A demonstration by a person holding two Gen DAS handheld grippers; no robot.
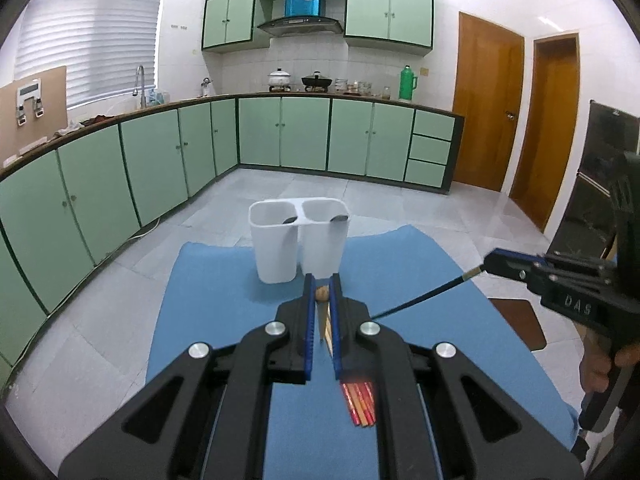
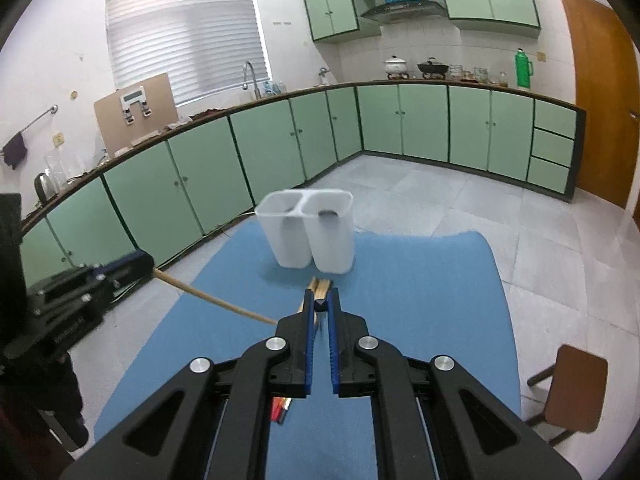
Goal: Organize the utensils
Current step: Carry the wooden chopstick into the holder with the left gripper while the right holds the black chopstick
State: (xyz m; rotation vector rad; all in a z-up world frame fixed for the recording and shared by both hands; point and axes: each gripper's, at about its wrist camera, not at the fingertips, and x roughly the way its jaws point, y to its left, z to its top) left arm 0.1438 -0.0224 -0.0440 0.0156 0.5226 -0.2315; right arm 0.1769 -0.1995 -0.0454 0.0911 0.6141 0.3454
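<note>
Left gripper (image 1: 322, 294) clamps wooden utensil (image 1: 322, 295); right gripper (image 2: 319, 305) clamps black utensil (image 1: 424, 298); 2-compartment holder (image 1: 298, 240) holds 2 dark items.

Left tongs (image 1: 322, 293) clamp wooden utensil (image 1: 322, 294); holder (image 1: 299, 240) beyond.

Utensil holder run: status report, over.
Left tool shut on wooden utensil. Right tool shut on black chopstick. White holder ahead on blue mat, path clear.

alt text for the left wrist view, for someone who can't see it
The left gripper, jaws shut on a wooden utensil, hangs above a blue mat, facing a white two-compartment holder. The right gripper on the right holds a thin dark stick; red chopsticks lie on the mat.
</note>
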